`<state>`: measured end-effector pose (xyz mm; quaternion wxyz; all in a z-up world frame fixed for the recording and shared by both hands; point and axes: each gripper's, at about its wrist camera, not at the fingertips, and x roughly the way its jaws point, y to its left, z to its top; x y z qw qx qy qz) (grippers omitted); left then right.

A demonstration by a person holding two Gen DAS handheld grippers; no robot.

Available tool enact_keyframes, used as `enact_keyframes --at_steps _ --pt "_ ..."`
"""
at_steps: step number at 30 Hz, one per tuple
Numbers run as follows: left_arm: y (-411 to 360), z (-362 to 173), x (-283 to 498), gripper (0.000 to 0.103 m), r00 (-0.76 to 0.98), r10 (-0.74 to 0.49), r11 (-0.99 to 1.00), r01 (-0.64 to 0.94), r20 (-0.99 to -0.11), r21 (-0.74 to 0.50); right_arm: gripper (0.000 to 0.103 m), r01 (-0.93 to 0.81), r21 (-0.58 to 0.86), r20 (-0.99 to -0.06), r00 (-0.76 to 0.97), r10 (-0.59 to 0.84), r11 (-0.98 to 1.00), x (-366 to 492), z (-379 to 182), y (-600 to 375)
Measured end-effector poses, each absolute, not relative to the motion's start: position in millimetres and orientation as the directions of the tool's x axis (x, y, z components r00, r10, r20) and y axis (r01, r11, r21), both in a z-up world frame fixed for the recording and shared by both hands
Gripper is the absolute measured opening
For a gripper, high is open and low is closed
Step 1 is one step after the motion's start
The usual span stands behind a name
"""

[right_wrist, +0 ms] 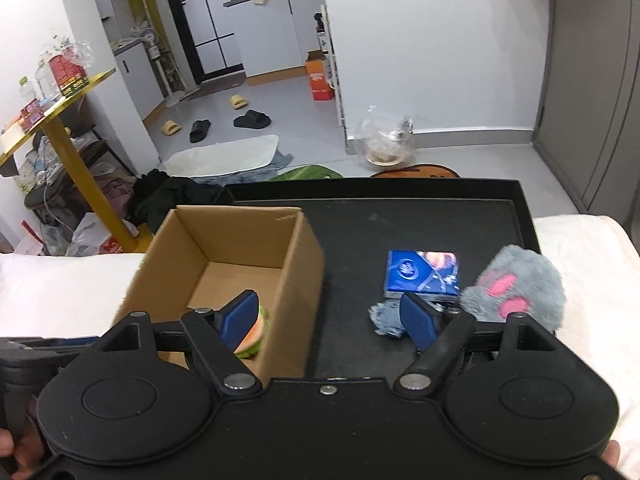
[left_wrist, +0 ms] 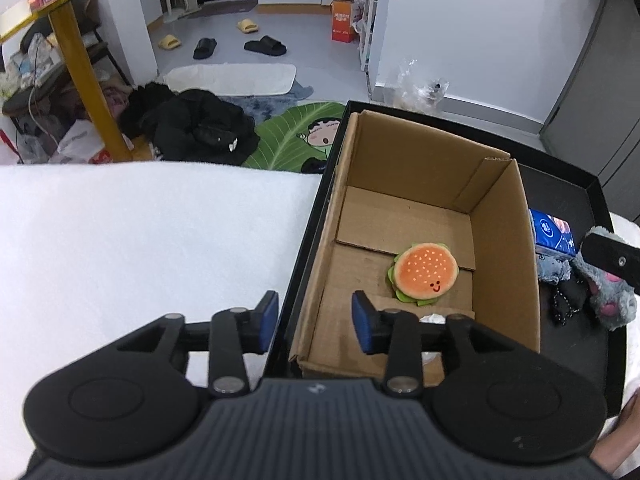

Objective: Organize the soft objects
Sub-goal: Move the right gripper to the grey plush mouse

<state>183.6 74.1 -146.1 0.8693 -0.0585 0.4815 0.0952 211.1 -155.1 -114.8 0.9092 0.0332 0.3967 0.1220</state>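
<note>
Both grippers gape, holding nothing: left gripper (left_wrist: 314, 322) over the cardboard box's (left_wrist: 506, 248) near-left rim, right gripper (right_wrist: 330, 318) above the black tray (right_wrist: 360, 236). Burger plush (left_wrist: 425, 272) lies inside the box. Beyond, on the tray: grey paw plush (right_wrist: 516, 286), blue tissue pack (right_wrist: 420, 274).

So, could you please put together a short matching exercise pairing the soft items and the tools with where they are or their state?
Column one:
1. burger plush
2. grey paw plush
3. blue tissue pack
4. left tool

Column two:
a. open, holding nothing
b. inside the cardboard box
c. flat on the black tray, between the box and the paw
d. at the tray's right edge

Pairs: 1-b, 2-d, 3-c, 4-a
</note>
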Motion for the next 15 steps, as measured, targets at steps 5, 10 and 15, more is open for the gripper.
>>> enact_keyframes --at_steps 5,10,15 --pt "67 -144 184 0.048 0.526 0.142 0.978 -0.206 -0.839 0.036 0.08 -0.164 0.152 -0.716 0.661 0.223 0.975 211 -116 -175" --pt "63 -145 185 0.05 0.521 0.158 0.977 -0.206 -0.839 0.056 0.082 -0.119 0.13 -0.719 0.672 0.177 0.984 215 -115 -196" --pt "60 -144 185 0.051 0.517 0.172 0.976 -0.202 -0.838 0.075 0.085 -0.065 0.103 -0.73 0.673 0.12 0.993 223 -116 -219"
